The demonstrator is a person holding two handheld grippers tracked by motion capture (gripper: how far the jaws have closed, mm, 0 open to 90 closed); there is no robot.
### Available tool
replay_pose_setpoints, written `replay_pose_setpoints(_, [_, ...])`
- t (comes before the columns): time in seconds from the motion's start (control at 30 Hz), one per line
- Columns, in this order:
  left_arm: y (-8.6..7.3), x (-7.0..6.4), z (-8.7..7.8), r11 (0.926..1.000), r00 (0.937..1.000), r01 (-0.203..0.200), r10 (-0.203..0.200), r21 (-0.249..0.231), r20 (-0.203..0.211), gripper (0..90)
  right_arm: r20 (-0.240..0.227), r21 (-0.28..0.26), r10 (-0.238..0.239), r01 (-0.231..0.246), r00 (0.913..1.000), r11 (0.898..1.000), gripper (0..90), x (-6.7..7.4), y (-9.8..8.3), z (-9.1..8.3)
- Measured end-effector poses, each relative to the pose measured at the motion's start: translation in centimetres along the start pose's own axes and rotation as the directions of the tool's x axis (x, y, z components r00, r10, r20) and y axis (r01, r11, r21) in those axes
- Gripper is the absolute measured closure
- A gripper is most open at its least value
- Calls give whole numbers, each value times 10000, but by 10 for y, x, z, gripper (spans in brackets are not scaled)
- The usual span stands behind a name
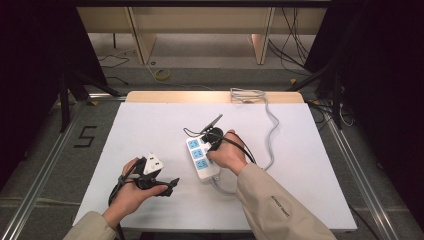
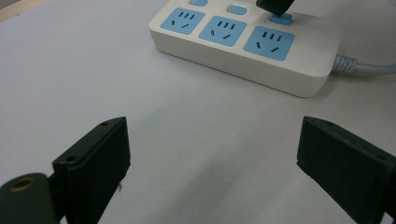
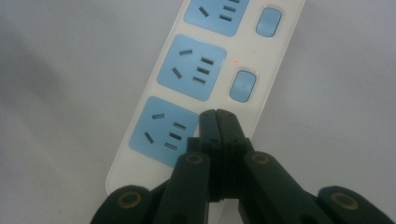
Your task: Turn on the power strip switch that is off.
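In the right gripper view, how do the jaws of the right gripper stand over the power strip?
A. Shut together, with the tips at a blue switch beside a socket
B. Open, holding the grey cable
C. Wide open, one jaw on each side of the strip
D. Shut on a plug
A: the right gripper has its two black jaws pressed together with nothing between them, and the tips are on the power strip where the nearest blue switch should be.

I saw the power strip [image 1: 202, 156] lying mid-table [image 1: 150, 130], its cable [image 1: 271, 131] trailing behind right. My left gripper [image 1: 150, 175] sat left of it, my right gripper [image 1: 214, 141] on it.
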State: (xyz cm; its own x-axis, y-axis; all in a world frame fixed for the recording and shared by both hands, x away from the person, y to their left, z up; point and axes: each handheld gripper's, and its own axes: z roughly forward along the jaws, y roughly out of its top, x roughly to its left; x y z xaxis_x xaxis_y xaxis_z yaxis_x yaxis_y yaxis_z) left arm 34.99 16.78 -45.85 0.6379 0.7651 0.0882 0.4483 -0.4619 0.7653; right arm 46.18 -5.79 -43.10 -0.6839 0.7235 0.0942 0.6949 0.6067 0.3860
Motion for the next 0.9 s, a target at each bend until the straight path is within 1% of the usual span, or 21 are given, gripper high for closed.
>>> replay_pose_setpoints(0.37, [0, 0, 0, 10000, 10000, -9, 9, -9, 16, 91, 57, 140, -114, 113, 9999, 9998, 900, 1, -1, 0])
replay_pose_setpoints(0.73, [1, -1, 0, 10000, 10000, 14, -13, -70, 70, 92, 200, 276, 62, -67, 9998, 9996, 900, 3, 0, 1])
replay_pose_setpoints(0.9, [1, -1, 0, 10000, 10000, 51, -50, -69, 86, 92, 198, 263, 1, -7, 9998, 9997, 900, 2, 0, 3])
